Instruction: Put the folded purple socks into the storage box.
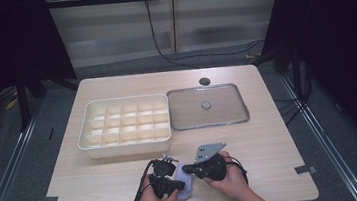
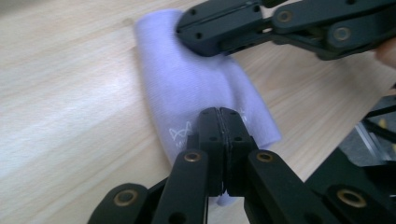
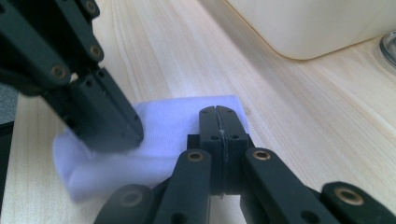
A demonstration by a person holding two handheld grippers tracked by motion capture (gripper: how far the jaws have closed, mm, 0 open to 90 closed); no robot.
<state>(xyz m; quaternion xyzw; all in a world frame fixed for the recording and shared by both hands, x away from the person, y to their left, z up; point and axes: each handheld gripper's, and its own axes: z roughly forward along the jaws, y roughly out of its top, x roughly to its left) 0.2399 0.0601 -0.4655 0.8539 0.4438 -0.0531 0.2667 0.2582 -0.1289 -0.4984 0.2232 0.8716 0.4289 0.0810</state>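
From the high view, both hands are working close together at the near edge of the wooden table (image 1: 100,189), with a small pale lilac cloth (image 1: 184,186) lying between them. The left gripper (image 1: 168,158) and the right gripper (image 1: 186,169) come at it from opposite sides, which looks to me like a fold or a roll in progress, since two grips keep soft fabric from sliding around. Farther back sit a cream divided tray (image 1: 123,122), with stiff plastic-looking walls and empty cells, and next to it a flat clear lid (image 1: 207,106) with a little knob in the middle. Both are well apart from the cloth.

Left gripper view: the left gripper (image 2: 219,112) has its jaws pressed fully together, and they seem to pinch the near end of the cloth (image 2: 187,79). The fabric is a fine, soft knit, bunched into a rounded roll shape, with a small white printed mark near the jaws. The right gripper (image 2: 194,39) bears on the far end, jaws together too.

Right gripper view: the right gripper (image 3: 218,109) is closed tight over the edge of the cloth (image 3: 168,116), apparently nipping it. The left gripper (image 3: 133,135) comes down on the other, puffier end. The wood grain is smooth and light, and a corner of the tray (image 3: 317,23) shows just behind.
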